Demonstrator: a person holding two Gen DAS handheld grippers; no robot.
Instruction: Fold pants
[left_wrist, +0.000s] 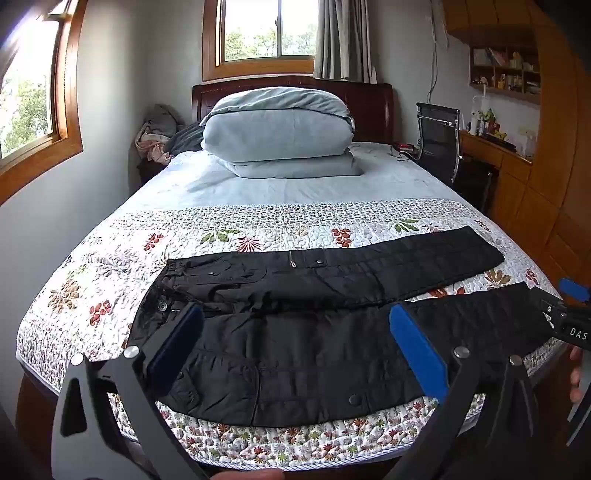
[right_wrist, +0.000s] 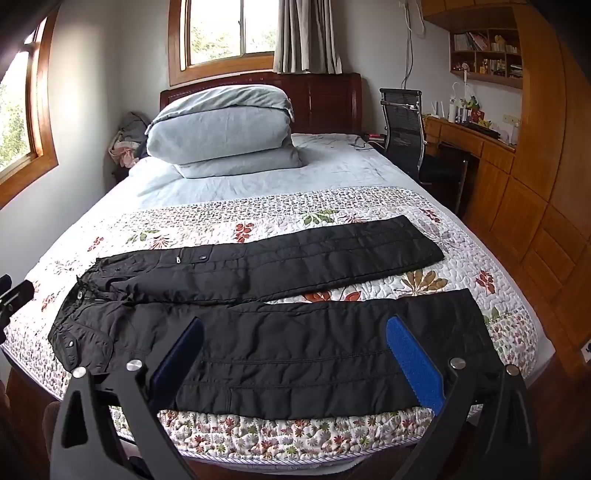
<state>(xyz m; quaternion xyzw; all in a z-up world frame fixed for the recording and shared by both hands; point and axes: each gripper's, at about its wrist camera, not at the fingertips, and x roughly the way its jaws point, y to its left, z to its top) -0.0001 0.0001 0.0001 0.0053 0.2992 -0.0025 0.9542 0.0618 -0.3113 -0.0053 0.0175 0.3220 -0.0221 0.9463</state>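
Observation:
Black pants (left_wrist: 295, 325) (right_wrist: 280, 325) lie flat on the floral quilt (left_wrist: 258, 229) (right_wrist: 424, 288) at the foot of the bed, waistband to the left, both legs stretched to the right with a gap between them. My left gripper (left_wrist: 295, 314) hangs open above the near leg close to the waist, nothing between its blue pads. My right gripper (right_wrist: 295, 326) is open too, above the near leg's middle, holding nothing. At the right edge of the left wrist view the right gripper's body (left_wrist: 569, 317) shows; a dark part of the left gripper (right_wrist: 14, 295) shows at the left edge of the right wrist view.
A folded light-blue duvet (left_wrist: 277, 129) (right_wrist: 221, 125) sits at the headboard end. A black office chair (left_wrist: 439, 144) (right_wrist: 404, 125) and a wooden desk (right_wrist: 469, 140) stand right of the bed. Clothes (left_wrist: 155, 136) are piled at the far left corner. Wooden cabinets (right_wrist: 535, 221) line the right wall.

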